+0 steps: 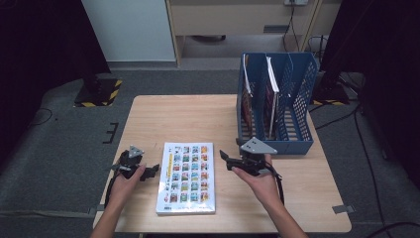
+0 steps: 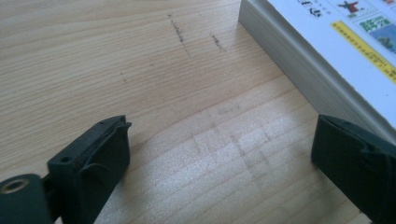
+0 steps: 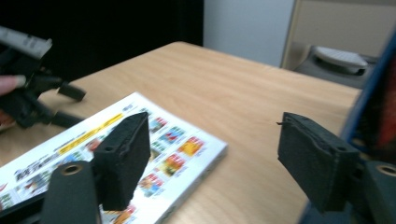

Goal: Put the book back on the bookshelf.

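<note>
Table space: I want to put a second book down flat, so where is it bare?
The far-left table, between the book and the back edge, is bare. Near the blue file rack and both tools, left and right, it's crowded.

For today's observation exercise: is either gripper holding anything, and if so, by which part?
Nothing is held. The left gripper and right gripper both have open jaws with nothing between them, flanking the book lying flat.
</note>
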`<state>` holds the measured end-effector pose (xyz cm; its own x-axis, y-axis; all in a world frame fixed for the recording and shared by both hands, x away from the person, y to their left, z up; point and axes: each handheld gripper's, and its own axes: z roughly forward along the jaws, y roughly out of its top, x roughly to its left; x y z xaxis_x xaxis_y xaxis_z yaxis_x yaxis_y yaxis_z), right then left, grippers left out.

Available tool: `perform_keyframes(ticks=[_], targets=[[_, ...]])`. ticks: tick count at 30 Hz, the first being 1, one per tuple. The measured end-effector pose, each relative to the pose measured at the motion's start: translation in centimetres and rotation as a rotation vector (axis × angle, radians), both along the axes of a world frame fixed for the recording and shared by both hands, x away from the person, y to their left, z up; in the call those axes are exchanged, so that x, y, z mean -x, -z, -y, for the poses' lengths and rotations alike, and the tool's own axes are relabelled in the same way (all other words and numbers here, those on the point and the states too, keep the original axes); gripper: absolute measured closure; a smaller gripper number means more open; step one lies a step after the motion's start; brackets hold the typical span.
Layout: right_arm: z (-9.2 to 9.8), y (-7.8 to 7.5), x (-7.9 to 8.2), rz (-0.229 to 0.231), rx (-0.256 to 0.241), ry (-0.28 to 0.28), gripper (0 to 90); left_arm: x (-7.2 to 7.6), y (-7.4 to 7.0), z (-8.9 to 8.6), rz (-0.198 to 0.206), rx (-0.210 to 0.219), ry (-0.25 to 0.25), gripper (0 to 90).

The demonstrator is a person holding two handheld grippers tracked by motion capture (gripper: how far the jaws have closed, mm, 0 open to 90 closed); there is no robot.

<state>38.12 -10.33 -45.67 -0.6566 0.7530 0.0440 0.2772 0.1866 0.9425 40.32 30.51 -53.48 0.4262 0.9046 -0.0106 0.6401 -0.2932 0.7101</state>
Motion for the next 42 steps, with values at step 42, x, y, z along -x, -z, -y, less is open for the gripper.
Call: perform_keyframes(ticks=[42], targets=[[-4.6, 5.6, 0.4, -0.235, 0.162, -0.144, 36.5, 1.4, -1.4, 4.8, -0.052, 0.116, 0.105, 20.4]])
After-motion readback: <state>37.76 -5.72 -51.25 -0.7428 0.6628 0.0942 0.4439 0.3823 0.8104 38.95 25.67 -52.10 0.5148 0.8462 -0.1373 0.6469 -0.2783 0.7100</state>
